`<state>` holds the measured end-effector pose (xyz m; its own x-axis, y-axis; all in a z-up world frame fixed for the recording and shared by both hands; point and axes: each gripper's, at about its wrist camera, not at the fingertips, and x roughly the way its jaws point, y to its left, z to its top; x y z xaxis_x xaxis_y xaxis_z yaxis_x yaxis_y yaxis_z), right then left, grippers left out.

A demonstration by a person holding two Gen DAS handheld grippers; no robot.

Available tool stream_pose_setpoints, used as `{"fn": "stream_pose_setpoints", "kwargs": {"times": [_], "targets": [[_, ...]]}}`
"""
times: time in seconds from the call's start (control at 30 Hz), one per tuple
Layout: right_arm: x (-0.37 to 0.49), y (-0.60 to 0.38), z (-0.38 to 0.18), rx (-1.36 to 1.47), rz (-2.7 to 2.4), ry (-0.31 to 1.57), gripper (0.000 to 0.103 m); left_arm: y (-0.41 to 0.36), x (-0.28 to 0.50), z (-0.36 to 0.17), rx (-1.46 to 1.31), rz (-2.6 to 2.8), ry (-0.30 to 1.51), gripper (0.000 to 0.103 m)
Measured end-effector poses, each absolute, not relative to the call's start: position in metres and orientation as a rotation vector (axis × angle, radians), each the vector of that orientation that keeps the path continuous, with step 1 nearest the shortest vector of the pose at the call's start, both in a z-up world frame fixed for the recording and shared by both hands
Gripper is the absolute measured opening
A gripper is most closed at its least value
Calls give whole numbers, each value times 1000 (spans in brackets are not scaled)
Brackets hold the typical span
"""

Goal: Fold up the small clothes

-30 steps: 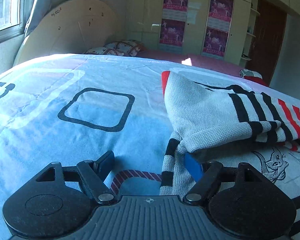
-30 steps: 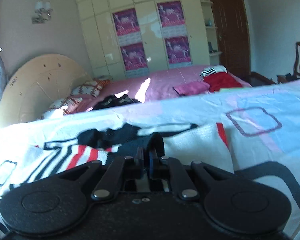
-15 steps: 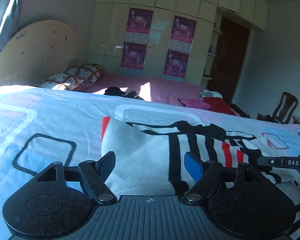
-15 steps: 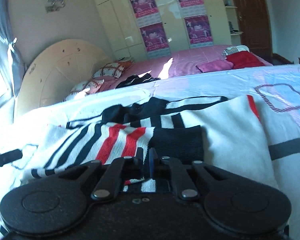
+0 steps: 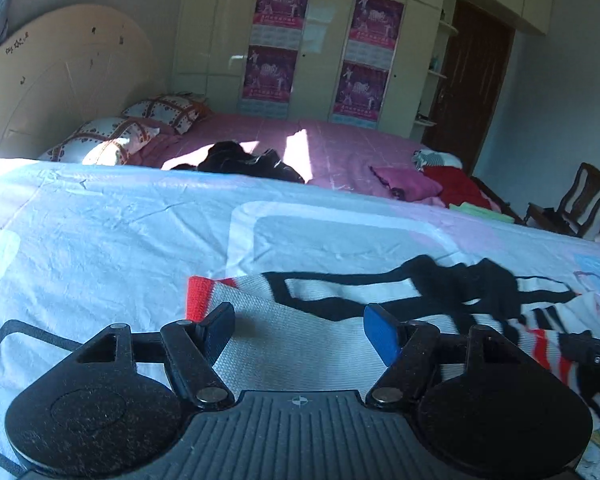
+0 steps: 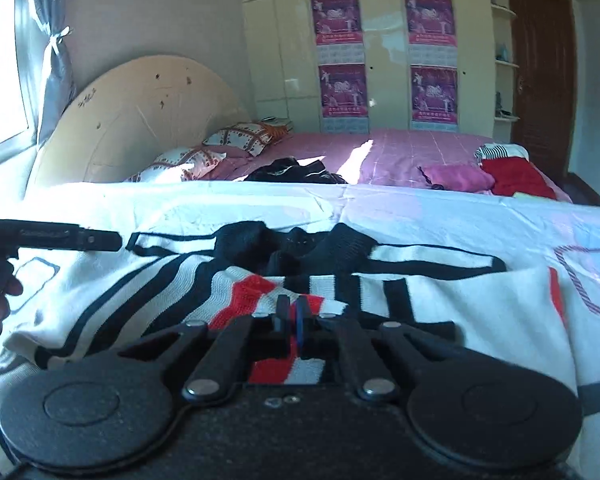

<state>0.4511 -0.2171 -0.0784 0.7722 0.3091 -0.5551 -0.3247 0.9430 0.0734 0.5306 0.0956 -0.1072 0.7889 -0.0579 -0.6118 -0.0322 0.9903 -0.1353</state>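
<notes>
A small white knit sweater point(image 5: 312, 344) with black and red stripes lies flat on the pale blue bed sheet point(image 5: 112, 240). My left gripper point(image 5: 300, 330) is open and empty, hovering just above the sweater's left part near its red edge. My right gripper point(image 6: 291, 316) is shut on a red, white and black striped part of the sweater point(image 6: 480, 312), likely a sleeve laid over the body. The black collar point(image 6: 296, 248) lies at the far side. The left gripper also shows in the right wrist view point(image 6: 52, 236), at the far left.
A second bed with a pink cover point(image 5: 340, 152) stands behind, with pillows point(image 5: 112, 140), a dark garment point(image 5: 240, 160) and red and pink clothes point(image 5: 440, 184). A wooden chair point(image 5: 572, 204) is at the right. Wardrobes with posters line the back wall.
My left gripper let go of the sleeve and now hovers open over the flat sweater. My right gripper, still shut on the striped sleeve, moved it across the sweater's body.
</notes>
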Motion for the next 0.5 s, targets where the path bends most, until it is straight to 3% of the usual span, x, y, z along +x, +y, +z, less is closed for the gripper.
{"fn": "stream_pose_setpoints", "kwargs": {"times": [0.07, 0.3, 0.43, 0.5], "targets": [[468, -211, -95, -64, 307, 674, 0, 102, 539, -124, -139, 1, 677, 72], [466, -207, -71, -21, 346, 562, 5, 97, 521, -93, -108, -22, 578, 72], [484, -189, -98, -83, 348, 671, 4, 91, 541, -124, -45, -35, 686, 75], [480, -193, -89, -66, 339, 682, 4, 95, 538, -115, -71, -21, 681, 76]]}}
